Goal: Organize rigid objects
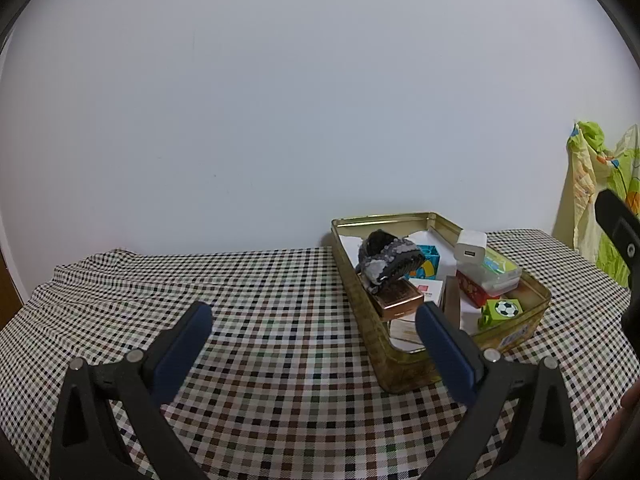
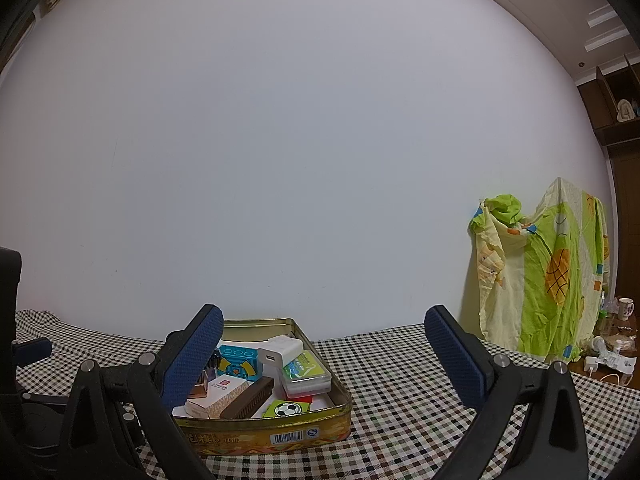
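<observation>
A gold tin box [image 1: 404,364] sits on the checked tablecloth, right of centre in the left wrist view and low left of centre in the right wrist view [image 2: 260,434]. It holds several items: a white charger [image 1: 471,251] [image 2: 280,351], a green soccer-ball block [image 1: 502,312] [image 2: 289,408], a grey sequined roll [image 1: 390,260], a copper case [image 1: 396,302], a blue toy box [image 2: 239,362] and a clear green-topped case [image 2: 306,374]. My left gripper [image 1: 314,316] is open and empty, left of the tin. My right gripper [image 2: 324,320] is open and empty above the tin's right side.
The checked tablecloth [image 1: 260,300] covers the table up to a plain white wall. A green and yellow patterned cloth [image 2: 540,276] hangs at the right. Cups and a charger [image 2: 608,356] lie on a surface at the far right. The other gripper's black body [image 1: 620,236] shows at the right edge.
</observation>
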Tool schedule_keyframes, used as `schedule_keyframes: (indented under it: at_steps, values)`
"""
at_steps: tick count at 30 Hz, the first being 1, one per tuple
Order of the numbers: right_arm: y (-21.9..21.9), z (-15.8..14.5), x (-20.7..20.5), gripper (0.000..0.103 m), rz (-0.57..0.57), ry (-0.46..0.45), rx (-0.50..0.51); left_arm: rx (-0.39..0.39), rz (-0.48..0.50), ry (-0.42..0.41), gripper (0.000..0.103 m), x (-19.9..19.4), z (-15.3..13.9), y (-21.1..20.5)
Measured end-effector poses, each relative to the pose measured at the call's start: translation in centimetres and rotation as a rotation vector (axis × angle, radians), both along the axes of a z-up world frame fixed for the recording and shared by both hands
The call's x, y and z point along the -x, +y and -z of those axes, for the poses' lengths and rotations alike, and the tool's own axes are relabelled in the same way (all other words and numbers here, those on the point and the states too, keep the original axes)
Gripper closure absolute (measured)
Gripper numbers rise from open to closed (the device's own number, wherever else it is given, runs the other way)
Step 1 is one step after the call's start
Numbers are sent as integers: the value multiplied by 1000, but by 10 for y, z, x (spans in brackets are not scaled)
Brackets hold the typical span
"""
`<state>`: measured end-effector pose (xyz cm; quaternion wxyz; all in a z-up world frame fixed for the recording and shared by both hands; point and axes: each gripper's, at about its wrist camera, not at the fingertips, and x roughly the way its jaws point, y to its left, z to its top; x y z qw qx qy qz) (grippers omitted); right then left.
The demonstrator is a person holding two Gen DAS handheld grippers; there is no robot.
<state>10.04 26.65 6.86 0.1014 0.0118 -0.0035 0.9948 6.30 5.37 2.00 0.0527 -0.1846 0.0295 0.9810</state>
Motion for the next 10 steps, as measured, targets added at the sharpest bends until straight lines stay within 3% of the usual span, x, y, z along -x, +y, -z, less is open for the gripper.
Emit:
schedule_keyframes:
  at_steps: [10]
  values:
    - [1,0,0,1,2,-1,3,0,8,-1,0,1,-1,-1]
